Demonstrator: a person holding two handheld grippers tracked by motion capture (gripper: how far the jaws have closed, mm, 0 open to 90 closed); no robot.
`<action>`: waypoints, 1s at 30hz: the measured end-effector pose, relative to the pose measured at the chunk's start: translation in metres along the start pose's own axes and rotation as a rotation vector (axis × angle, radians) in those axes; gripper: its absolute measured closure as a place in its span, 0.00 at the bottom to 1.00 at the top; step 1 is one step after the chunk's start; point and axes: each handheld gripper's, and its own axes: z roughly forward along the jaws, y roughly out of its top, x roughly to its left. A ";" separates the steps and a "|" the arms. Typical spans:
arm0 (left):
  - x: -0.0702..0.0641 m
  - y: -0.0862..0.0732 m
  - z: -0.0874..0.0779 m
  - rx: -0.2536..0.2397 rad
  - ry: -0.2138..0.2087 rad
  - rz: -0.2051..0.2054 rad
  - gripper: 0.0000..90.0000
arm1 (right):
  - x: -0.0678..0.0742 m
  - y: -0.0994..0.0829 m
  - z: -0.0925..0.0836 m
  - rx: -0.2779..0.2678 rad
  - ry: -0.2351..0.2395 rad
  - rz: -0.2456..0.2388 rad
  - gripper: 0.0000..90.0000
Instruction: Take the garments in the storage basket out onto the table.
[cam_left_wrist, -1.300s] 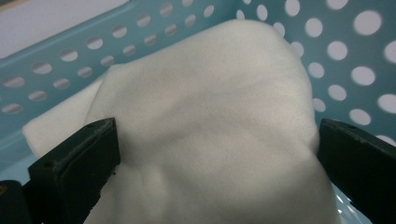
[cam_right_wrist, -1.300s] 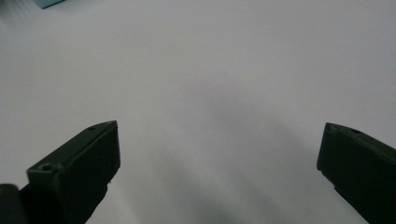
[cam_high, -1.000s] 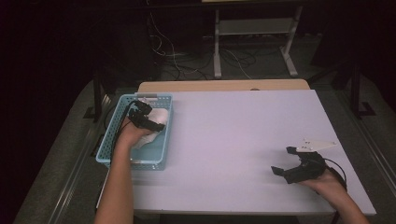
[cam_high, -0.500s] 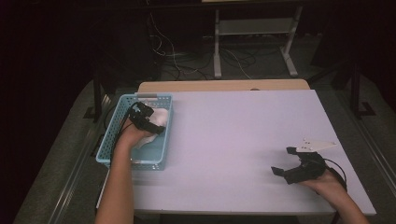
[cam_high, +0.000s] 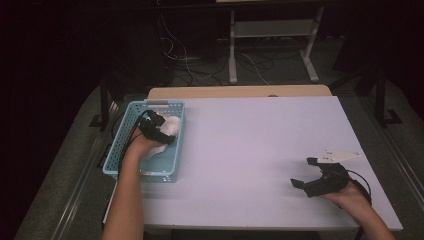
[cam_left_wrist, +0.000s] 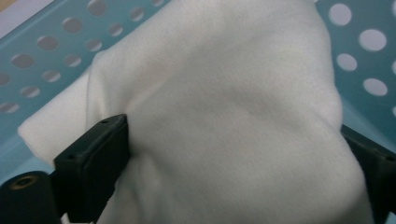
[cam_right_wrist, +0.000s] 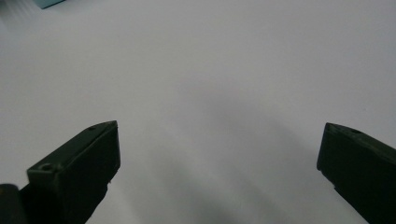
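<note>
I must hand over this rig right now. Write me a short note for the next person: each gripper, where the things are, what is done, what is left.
Left gripper: down in the blue basket, jaws just closing around the white cloth. The cloth bulges between them; whether the grip is firm yet is hard to tell.
Right gripper: open, holding nothing, resting on the table at the near right.
Things: the cloth lies bunched inside the basket, at the table's left side.
Done: the left gripper has reached the cloth.
Left: probably finish the grip and lift the cloth out; the right gripper is free to help.
</note>
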 end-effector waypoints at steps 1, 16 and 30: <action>0.000 0.000 -0.001 0.000 0.000 0.000 0.14 | 0.000 0.000 0.000 0.001 0.000 0.000 0.00; 0.008 -0.003 -0.012 -0.014 0.003 -0.055 0.54 | 0.000 0.000 0.001 0.004 0.001 -0.001 0.00; 0.016 -0.001 -0.021 -0.022 -0.057 -0.152 0.56 | 0.000 0.000 0.000 0.000 0.004 0.000 0.00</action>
